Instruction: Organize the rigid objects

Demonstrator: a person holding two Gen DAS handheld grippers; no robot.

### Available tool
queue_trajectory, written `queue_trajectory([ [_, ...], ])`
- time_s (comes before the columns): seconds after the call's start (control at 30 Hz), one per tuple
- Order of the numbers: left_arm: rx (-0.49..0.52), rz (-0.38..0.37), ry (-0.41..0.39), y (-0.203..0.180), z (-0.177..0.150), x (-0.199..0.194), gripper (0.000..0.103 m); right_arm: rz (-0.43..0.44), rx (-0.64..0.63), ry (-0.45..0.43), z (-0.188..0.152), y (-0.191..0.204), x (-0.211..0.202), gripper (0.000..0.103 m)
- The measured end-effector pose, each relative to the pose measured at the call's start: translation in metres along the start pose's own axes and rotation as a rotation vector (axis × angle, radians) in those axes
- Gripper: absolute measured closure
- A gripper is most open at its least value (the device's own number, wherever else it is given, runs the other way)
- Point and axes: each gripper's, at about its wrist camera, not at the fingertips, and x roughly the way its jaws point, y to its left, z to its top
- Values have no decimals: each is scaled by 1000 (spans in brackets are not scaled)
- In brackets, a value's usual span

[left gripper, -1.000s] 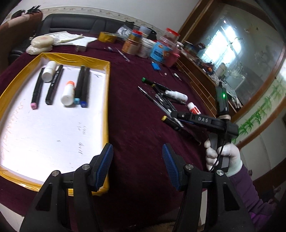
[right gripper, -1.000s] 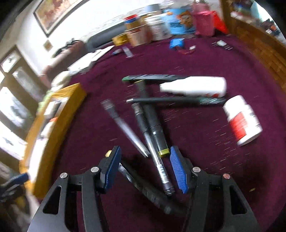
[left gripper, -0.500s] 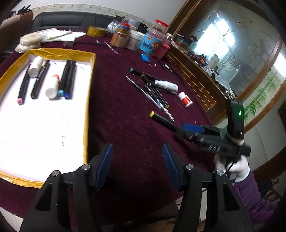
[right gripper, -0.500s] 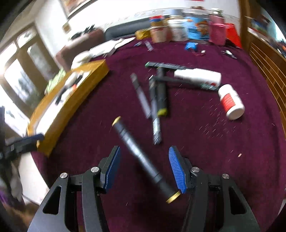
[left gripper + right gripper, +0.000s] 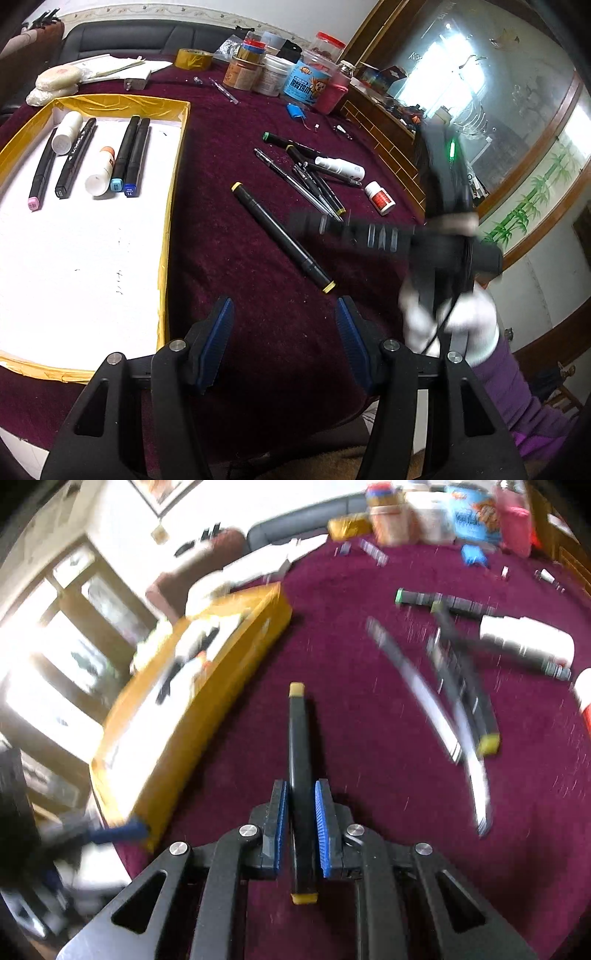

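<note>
A black marker with yellow caps point(image 5: 280, 232) point(image 5: 298, 731) lies on the maroon cloth, between the tray and the pile of pens. My right gripper point(image 5: 300, 805) point(image 5: 306, 225) is closing on its rear half, and the blue pads press on its sides. My left gripper point(image 5: 284, 347) hangs open and empty above the cloth, just right of the yellow-rimmed white tray point(image 5: 173, 184) point(image 5: 207, 701). Several markers point(image 5: 129, 155) and two white bottles point(image 5: 99, 173) lie in the tray's far end.
A loose pile of pens and markers point(image 5: 314, 177) point(image 5: 458, 686) with a white bottle point(image 5: 341, 168) point(image 5: 524, 642) lies right of the marker. A small red-label bottle point(image 5: 380, 192) sits beyond it. Jars and tubs point(image 5: 306, 85) line the table's far edge.
The right jaws have come together around the yellow-capped marker, which lay slantwise between open jaws and now lines up with them. The right gripper swung toward the tray. The left stays open.
</note>
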Motion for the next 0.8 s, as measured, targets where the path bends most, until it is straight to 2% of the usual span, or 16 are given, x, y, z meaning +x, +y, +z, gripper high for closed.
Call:
queue_trajectory([
  [0.07, 7, 3, -2, 0, -1, -1, 47, -86, -46, -71, 20, 1, -9, 89],
  [0.13, -1, -3, 6, 0, -2, 2, 47, -160, -77, -82, 35, 1, -5, 89],
  [0.27, 0, -22, 29, -5, -6, 7, 47, -249, -109, -41, 58, -3, 24, 89],
  [0.43, 25, -16, 24, -12, -10, 1, 47, -323, -130, 16, 61, -8, 49, 90],
  [0.5, 25, -12, 24, -12, -10, 1, 47, -317, -118, 20, 62, -10, 46, 91],
  [0.57, 19, -8, 26, -11, -8, 2, 47, -310, -88, 37, 61, -15, 42, 101],
  [0.7, 1, -4, 43, -9, -2, 10, 47, -215, 28, 64, 40, -34, 21, 102],
  [0.8, -1, 24, 45, -12, 6, 18, 47, -196, 59, 53, 19, -41, 5, 102],
])
